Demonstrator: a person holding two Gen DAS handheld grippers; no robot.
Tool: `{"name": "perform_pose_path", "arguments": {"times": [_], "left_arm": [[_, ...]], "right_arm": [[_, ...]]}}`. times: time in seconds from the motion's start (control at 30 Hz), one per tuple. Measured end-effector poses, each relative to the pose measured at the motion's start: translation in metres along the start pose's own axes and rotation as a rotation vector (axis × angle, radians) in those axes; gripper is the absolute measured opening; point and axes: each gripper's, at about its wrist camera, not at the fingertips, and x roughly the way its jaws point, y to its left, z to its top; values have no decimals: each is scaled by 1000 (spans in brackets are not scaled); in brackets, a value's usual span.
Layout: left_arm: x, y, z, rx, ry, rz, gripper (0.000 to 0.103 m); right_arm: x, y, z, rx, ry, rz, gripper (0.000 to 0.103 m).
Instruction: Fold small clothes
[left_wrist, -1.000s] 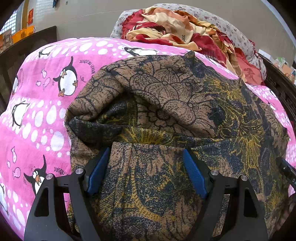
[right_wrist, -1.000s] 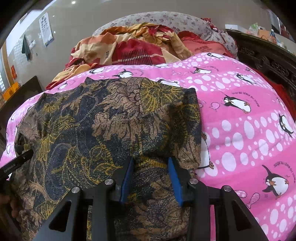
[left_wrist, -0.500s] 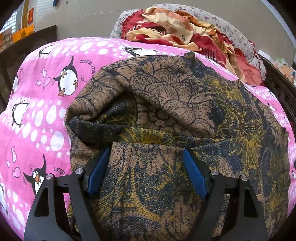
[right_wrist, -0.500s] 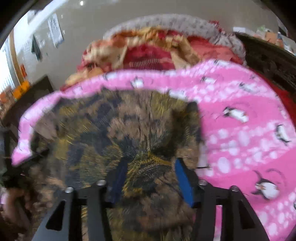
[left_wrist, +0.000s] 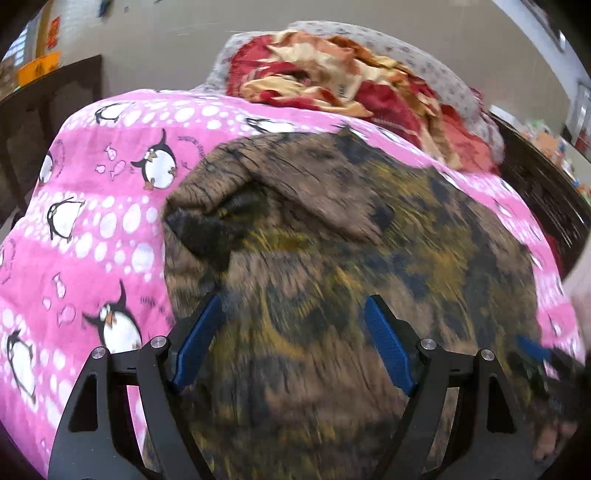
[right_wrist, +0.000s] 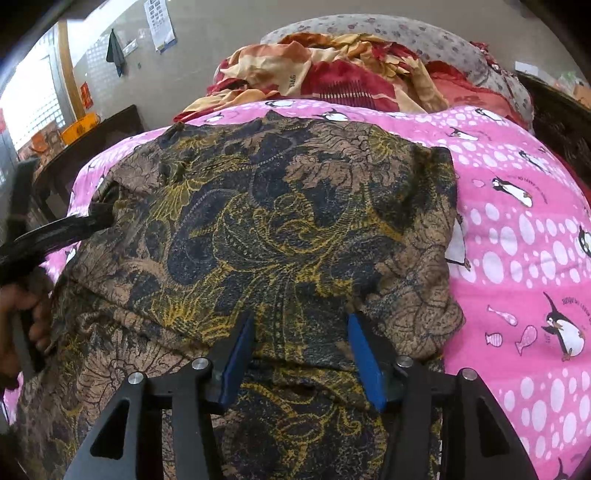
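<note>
1. A brown, dark blue and yellow patterned garment (right_wrist: 280, 236) lies folded on a bed covered by a pink penguin-print blanket (right_wrist: 517, 258), filling the near middle of the bed.
2. In the right wrist view a folded upper layer of the garment ends in a crosswise edge just ahead of the blue pads, with a lower layer running under the tool towards the near edge of the bed.
3. The right gripper (right_wrist: 301, 350) hangs over that fold; its jaws are part-way apart and the cloth lies below them, with neither pad pressing on it.
4. The left gripper (left_wrist: 293, 347) is over the garment's left part; its jaws stand wide apart and nothing is clamped between them. This view is blurred.
5. In the left wrist view the garment's left end (left_wrist: 207, 206) is rolled into a rounded, open fold near the blanket's left side.
6. A crumpled red and cream cloth (right_wrist: 332, 74) is heaped at the far end of the bed against a grey floral pillow (right_wrist: 424, 33), well apart from the garment.
</note>
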Motion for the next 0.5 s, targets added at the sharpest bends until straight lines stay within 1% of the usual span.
{"name": "perform_pose_path", "arguments": {"times": [0.03,0.1,0.13,0.17,0.23,0.27,0.33,0.37,0.4,0.43,0.47,0.5], "left_arm": [[3,-5,-7,40,32,6,80],[19,-12,-19,112,120,55,80],[17,-17,-23,163,96,77,80],[15,-19,-23,173,90,85,80],[11,-17,-23,149,109,78,80],[10,-16,-24,142,109,73,80],[9,-12,-27,132,111,50,80],[7,-10,-28,135,113,44,80],[5,-9,-27,140,127,40,80],[0,-7,-26,137,149,34,80],[-8,-2,-23,124,158,18,80],[-18,7,-19,108,149,1,80]], "right_arm": [[0,3,0,0,1,-1,52],[3,-12,4,7,2,7,52],[2,-17,3,9,3,10,52],[2,-18,5,15,10,10,52],[-5,-16,10,34,30,-12,50],[-15,-11,14,51,4,-21,48],[-31,-1,17,78,-79,-16,48],[-27,6,18,74,-79,-32,50],[-15,10,17,63,-34,-72,53],[4,12,15,50,54,-120,53],[18,13,9,36,111,-137,54],[12,16,10,21,81,-145,54]]}}
